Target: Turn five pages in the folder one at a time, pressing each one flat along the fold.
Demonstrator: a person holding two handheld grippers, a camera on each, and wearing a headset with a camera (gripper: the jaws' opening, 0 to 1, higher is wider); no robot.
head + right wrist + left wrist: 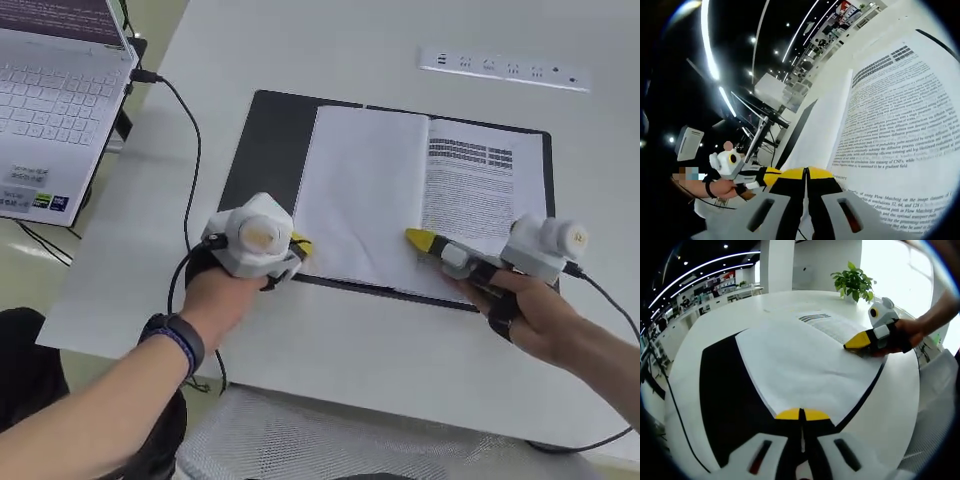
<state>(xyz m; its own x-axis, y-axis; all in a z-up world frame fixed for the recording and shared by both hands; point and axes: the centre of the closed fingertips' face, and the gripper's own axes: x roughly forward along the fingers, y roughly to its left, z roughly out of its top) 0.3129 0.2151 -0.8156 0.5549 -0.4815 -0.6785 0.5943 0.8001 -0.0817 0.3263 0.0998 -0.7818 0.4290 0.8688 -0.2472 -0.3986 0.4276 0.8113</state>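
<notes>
Along near edge of folder [265, 150]: left tool [300, 243] and right tool [418, 237], jaws together.

The head view looks down on the left gripper [300, 243] and right gripper [418, 238], and each gripper view looks low across the folder [265, 150] at the other.

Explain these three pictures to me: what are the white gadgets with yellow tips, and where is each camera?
No robot: a person holds a two-jaw gripper in each hand. One picture comes from a headset camera; two from cameras on the grippers. On the table lies an open black folder, blank page left, printed page right, a laptop beside it. The left gripper sits at the blank page's near edge, the right gripper near the fold, both shut.
</notes>
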